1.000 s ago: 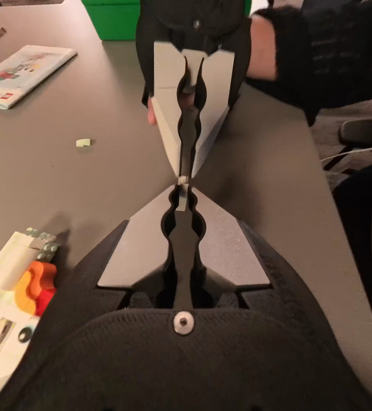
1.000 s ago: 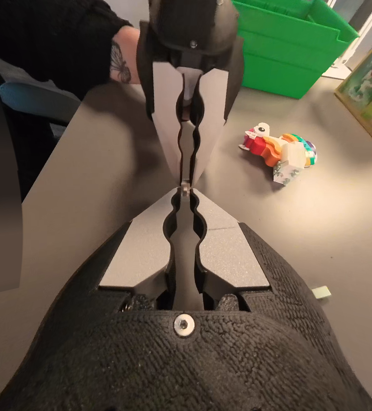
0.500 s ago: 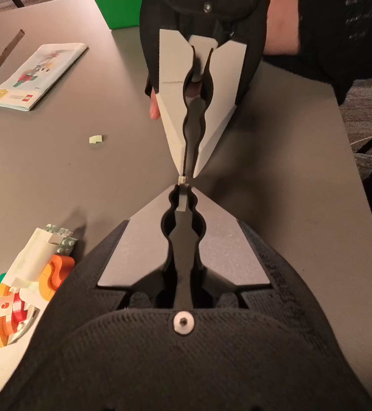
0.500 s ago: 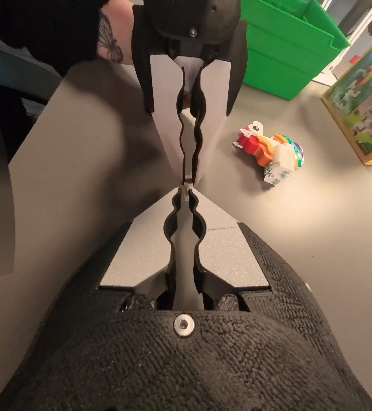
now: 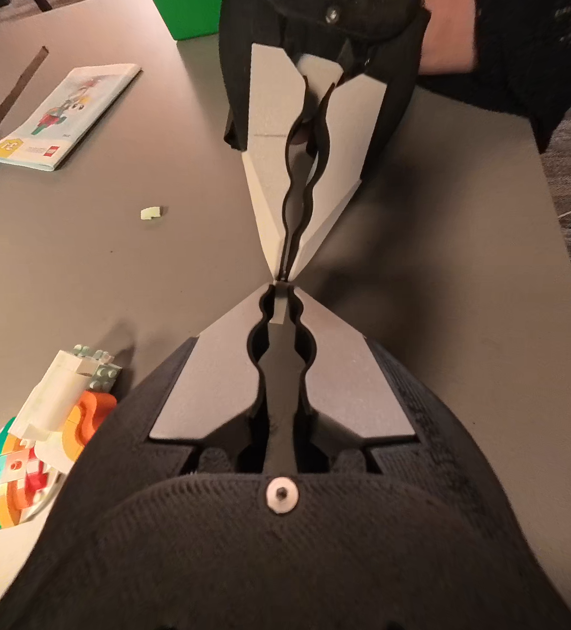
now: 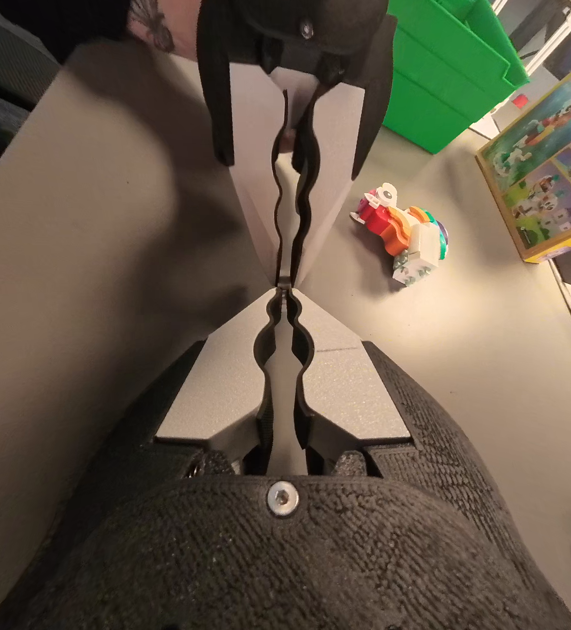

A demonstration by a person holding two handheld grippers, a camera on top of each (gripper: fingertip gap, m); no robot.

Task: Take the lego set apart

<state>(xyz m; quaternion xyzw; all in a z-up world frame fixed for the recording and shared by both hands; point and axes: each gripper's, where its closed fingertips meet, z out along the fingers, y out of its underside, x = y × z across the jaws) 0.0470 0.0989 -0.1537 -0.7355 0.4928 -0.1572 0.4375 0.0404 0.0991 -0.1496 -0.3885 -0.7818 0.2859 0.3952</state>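
Gripping one small pale piece point(image 5: 280, 304) from opposite ends, the left tool point(image 5: 280, 289) and right tool point(image 6: 283, 289) are both clenched on it, tip to tip, apparently to pull it apart. The lego set point(image 6: 405, 231) lies on the counter point(image 6: 430, 341), well apart from this piece.

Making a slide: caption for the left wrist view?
Two hand-held grippers meet tip to tip, pinching small pale brick pieces above a grey table.
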